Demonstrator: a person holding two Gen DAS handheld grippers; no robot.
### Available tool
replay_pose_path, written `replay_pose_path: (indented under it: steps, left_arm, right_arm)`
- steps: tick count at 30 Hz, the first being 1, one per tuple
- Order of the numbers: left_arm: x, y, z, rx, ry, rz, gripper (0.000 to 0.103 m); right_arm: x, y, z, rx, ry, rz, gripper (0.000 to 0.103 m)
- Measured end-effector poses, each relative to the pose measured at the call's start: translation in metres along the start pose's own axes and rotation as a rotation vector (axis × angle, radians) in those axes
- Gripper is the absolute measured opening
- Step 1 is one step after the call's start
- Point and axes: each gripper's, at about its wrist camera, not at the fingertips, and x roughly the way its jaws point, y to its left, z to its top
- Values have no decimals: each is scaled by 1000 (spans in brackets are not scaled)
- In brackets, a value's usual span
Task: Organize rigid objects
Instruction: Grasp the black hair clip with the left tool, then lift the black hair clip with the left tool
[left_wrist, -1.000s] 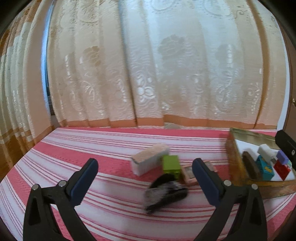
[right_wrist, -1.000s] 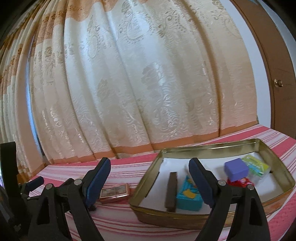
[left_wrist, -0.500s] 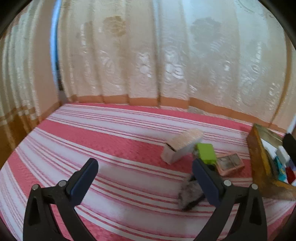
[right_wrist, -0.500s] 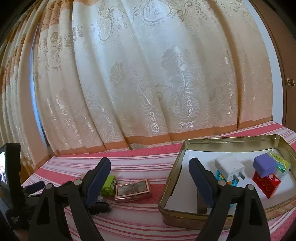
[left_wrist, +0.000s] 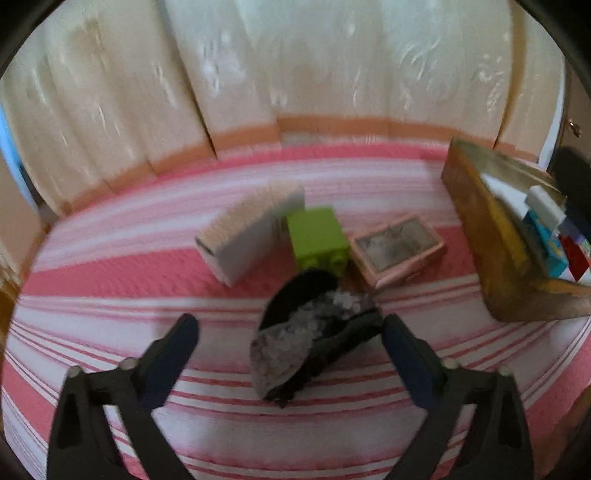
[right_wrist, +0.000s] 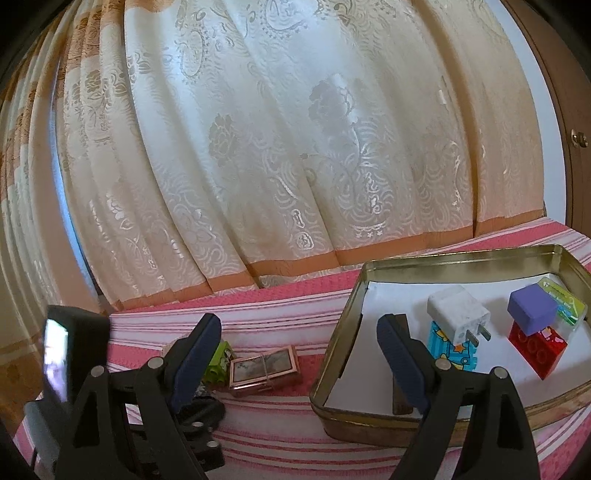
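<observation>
The left gripper (left_wrist: 290, 345) has closed in, jaws wide, on the hair clip (left_wrist: 314, 332).

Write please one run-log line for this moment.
left gripper: open, at black hair clip | right gripper: open, empty | gold tin: holds blocks, charger

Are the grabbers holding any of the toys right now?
No, nothing is held. The left gripper is open around the black hair clip without touching it, and the right gripper is open and empty.
</observation>
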Motion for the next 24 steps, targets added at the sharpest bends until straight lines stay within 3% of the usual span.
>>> replay_pose_path:
  steps: [2, 4, 8, 11, 14, 18, 24]
  left_arm:
    - [1, 12, 1, -69, 0, -65, 76]
    - [-2, 19, -1, -109, -15, -61, 63]
    - [-6, 23, -5, -141, -28, -74, 62]
    - [-12, 39, -12, -220, -49, -56, 62]
    - [-20, 55, -16, -293, -95, -13, 62]
    - [-35, 72, -18, -352, -175, 104, 62]
    - [-33, 83, -18, -401, -167, 106, 62]
  right_arm:
    - [0, 0, 0, 0, 1, 1, 88]
    - [1, 0, 0, -2, 6, 1, 88]
    - [4, 1, 0, -8, 28, -5, 88]
    - [10, 7, 0, -35, 61, 3, 88]
    - [22, 19, -2, -82, 117, 30, 88]
    - [44, 42, -8, -156, 217, 77, 88]
    - [74, 61, -15, -223, 328, 69, 88]
